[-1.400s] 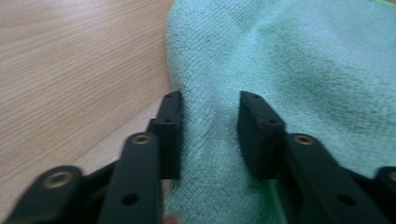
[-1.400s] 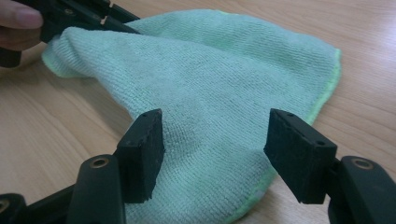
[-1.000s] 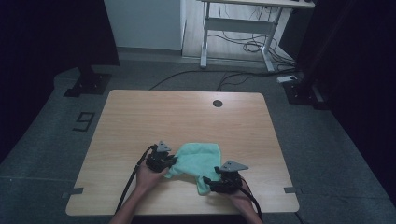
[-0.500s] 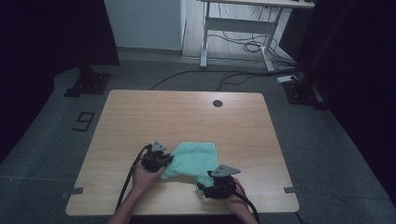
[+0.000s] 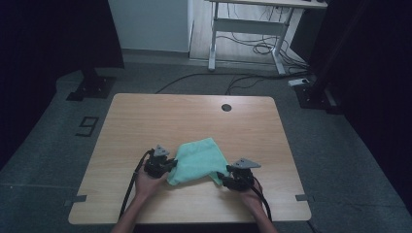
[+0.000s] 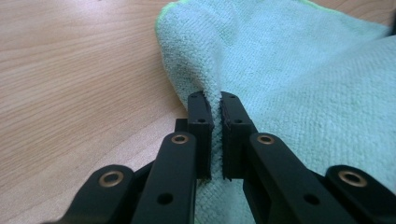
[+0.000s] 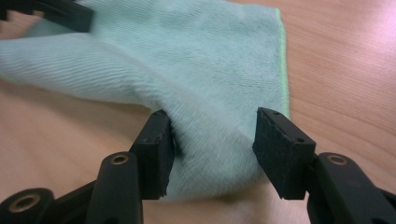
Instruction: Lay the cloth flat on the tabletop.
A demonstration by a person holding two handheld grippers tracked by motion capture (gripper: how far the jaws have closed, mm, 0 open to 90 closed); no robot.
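Since a second ago, our right gripper (image 5: 227,177) is sitting nearer the table's (image 5: 145,116) front edge, and the green cloth (image 5: 197,158) is stretching out between our two tools; its jaws have just been closing around the cloth's corner. From the high view, the cloth is lying on the table's near half, our left gripper (image 5: 167,166) at its left edge. Through the left gripper view, the fingers (image 6: 201,116) are pressing together on a pinched ridge of cloth (image 6: 289,70) — clamped tight. Through the right gripper view, the fingers (image 7: 156,140) are standing apart, cloth (image 7: 210,70) bunching between them — one pad touching, the other just clear.
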